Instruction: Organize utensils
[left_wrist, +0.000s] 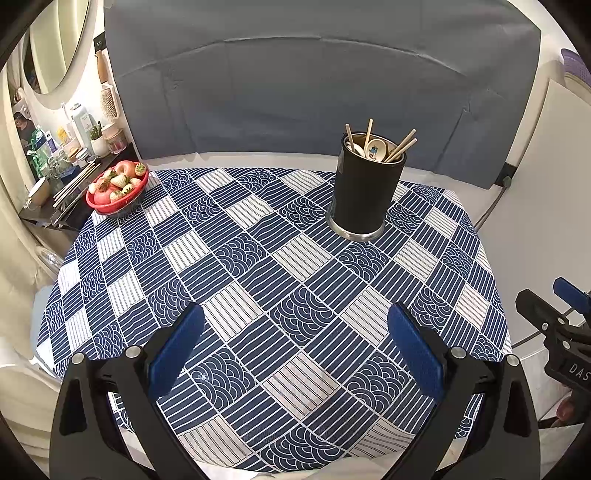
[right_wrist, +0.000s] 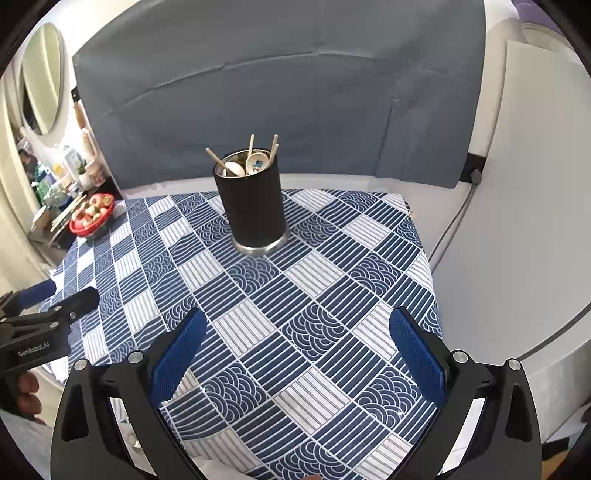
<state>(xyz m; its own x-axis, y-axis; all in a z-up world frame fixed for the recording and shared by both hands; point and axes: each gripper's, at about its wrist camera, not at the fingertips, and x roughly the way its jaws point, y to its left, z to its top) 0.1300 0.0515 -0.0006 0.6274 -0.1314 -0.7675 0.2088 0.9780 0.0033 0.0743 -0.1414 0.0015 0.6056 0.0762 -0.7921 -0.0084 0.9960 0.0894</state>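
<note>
Holder: a black cylindrical utensil holder (right_wrist: 252, 206) stands upright on the blue patterned tablecloth (right_wrist: 303, 306), toward the far edge of the table.
Contents: wooden chopsticks (right_wrist: 274, 147) and ceramic spoons (right_wrist: 258, 162) stand in it, handles down, long axes near vertical; how many of each is hard to tell at this distance.
Loose utensils: none visible on the cloth.
Left gripper (left_wrist: 295, 350): fingers spread wide, holding nothing, hovering above the near part of the table.
Right gripper (right_wrist: 299, 350): likewise spread and empty.
Key relation: the holder lies ahead and right of the left fingers, ahead and slightly left of the right; the right seems nearer.
Bystander: a red fruit bowl (left_wrist: 117, 187) sits at the far-left corner, well apart.
</note>
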